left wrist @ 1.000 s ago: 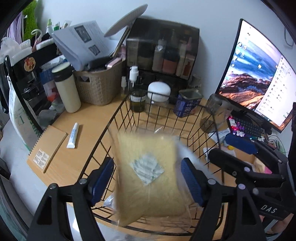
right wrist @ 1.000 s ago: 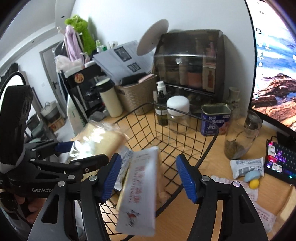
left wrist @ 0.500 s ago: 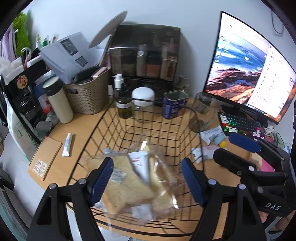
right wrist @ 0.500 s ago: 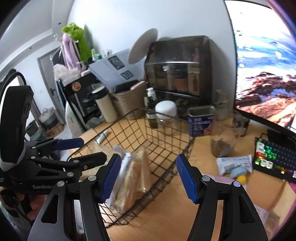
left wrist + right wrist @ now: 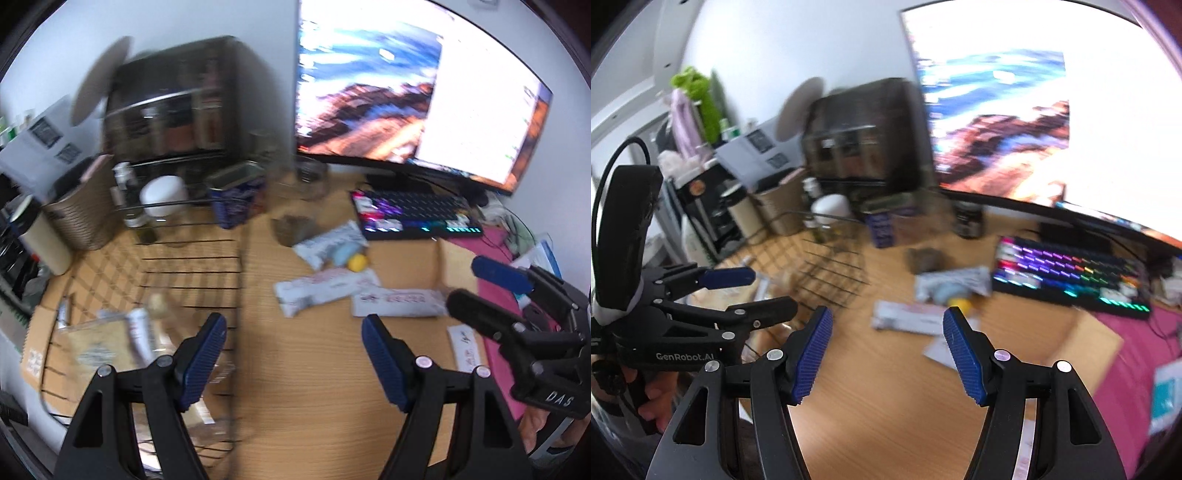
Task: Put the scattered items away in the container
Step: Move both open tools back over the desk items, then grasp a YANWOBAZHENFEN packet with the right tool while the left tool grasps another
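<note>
Both hand-held grippers [image 5: 293, 347] [image 5: 886, 345] swung from basket [image 5: 192, 258] toward three packets [image 5: 325, 288].

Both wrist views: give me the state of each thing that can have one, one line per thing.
Left gripper: open, nothing between the fingers.
Right gripper: open, nothing between the fingers.
Wire basket: on the desk, holding bagged items.
Bagged items: lying in the basket.
White packets: loose on the desk, outside the basket.
Monitor: on.
Keyboard: backlit.
</note>
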Demonstrator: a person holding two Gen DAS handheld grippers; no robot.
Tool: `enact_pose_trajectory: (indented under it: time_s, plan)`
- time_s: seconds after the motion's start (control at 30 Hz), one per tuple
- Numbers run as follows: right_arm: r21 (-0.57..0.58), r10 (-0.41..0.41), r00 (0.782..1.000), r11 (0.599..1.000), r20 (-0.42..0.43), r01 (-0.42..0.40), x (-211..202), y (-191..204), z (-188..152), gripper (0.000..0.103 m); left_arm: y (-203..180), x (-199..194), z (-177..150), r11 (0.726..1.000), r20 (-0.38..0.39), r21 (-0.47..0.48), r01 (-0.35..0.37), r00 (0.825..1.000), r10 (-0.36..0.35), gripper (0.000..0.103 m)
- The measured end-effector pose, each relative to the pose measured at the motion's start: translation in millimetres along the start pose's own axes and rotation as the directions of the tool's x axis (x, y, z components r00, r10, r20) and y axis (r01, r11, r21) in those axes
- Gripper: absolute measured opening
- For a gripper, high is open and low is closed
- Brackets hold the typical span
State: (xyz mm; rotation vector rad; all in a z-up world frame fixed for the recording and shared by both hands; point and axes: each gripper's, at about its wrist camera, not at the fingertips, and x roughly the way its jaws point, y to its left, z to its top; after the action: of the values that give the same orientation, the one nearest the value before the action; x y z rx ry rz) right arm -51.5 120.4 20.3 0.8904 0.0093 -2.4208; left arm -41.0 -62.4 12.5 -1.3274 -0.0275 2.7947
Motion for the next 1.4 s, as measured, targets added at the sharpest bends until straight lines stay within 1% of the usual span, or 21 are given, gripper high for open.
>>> enact_pose_trajectory:
  time_s: [0.17,0.23,0.37,0.5,0.6,0.7,0.83,0.9,1.03,1.1,1.13,1.17,1.2,1.27,1.4]
  plan:
    - [0.062,-0.078,0.997,0.995,-0.029,0.080,-20.3,-48.6,-25.5,0.064,-40.9,24.3,-3.7,0.997,-0.053,0.064,0.042,0.998,-0.038,0.079]
    - [0.078,-0.108,0.993,0.991,-0.049,0.112,-23.6,-63.3,-37.9,0.064,-56.1,37.1,-7.4,0.995,-0.082,0.093,0.046,0.996,-0.038,0.079]
    - [0.103,-0.139,0.983,0.983,-0.116,0.152,-24.5,-83.7,-65.1,0.064,-77.6,64.7,-17.7,0.991,-0.151,0.121,0.056,0.988,-0.037,0.079]
    - [0.129,-0.146,0.969,0.976,-0.202,0.174,-14.4,-96.4,-95.2,0.064,-94.8,85.5,-27.9,0.985,-0.198,0.153,0.078,0.979,-0.046,0.079]
    - [0.162,-0.127,0.959,0.972,-0.253,0.171,-4.3,-102.0,-113.8,0.064,-106.5,97.3,-28.6,0.978,-0.193,0.198,0.068,0.981,-0.029,0.079]
    - [0.166,-0.126,0.954,0.970,-0.272,0.175,0.4,-101.5,-125.3,0.064,-118.7,109.8,-20.8,0.957,-0.170,0.281,0.072,0.985,-0.024,0.079]
    - [0.189,-0.122,0.953,0.966,-0.278,0.179,2.1,-105.6,-133.3,0.064,-136.0,128.7,-7.1,0.910,-0.196,0.393,0.131,0.979,-0.056,0.079]
    - [0.201,-0.118,0.954,0.963,-0.276,0.177,2.3,-108.9,-134.3,0.064,-141.5,138.9,0.2,0.888,-0.204,0.433,0.159,0.976,-0.075,0.079]
    - [0.225,-0.109,0.957,0.959,-0.270,0.172,5.1,-113.6,-131.6,0.064,-146.6,161.1,7.3,0.865,-0.249,0.461,0.198,0.964,-0.088,0.079]
    - [0.230,-0.102,0.958,0.959,-0.268,0.166,6.4,-114.8,-130.6,0.064,-146.8,171.9,8.7,0.863,-0.266,0.463,0.205,0.960,-0.085,0.079]
    - [0.234,-0.098,0.959,0.959,-0.267,0.163,7.0,-115.8,-130.2,0.064,-145.4,176.5,9.1,0.867,-0.281,0.448,0.218,0.955,-0.095,0.079]
    - [0.236,-0.096,0.959,0.958,-0.265,0.162,7.2,-116.8,-130.1,0.064,-142.9,180.8,9.3,0.873,-0.304,0.425,0.240,0.946,-0.112,0.079]
    - [0.239,-0.097,0.959,0.957,-0.266,0.163,7.5,-117.9,-130.2,0.064,-141.7,182.7,8.6,0.874,-0.315,0.418,0.247,0.942,-0.116,0.080]
    - [0.242,-0.095,0.959,0.956,-0.268,0.163,8.4,-119.8,-130.2,0.064,-142.7,181.6,5.7,0.870,-0.312,0.435,0.230,0.945,-0.094,0.080]
    - [0.242,-0.094,0.960,0.957,-0.264,0.160,7.1,-119.9,-130.2,0.064,-142.0,172.2,-3.7,0.873,-0.338,0.427,0.234,0.937,-0.086,0.081]
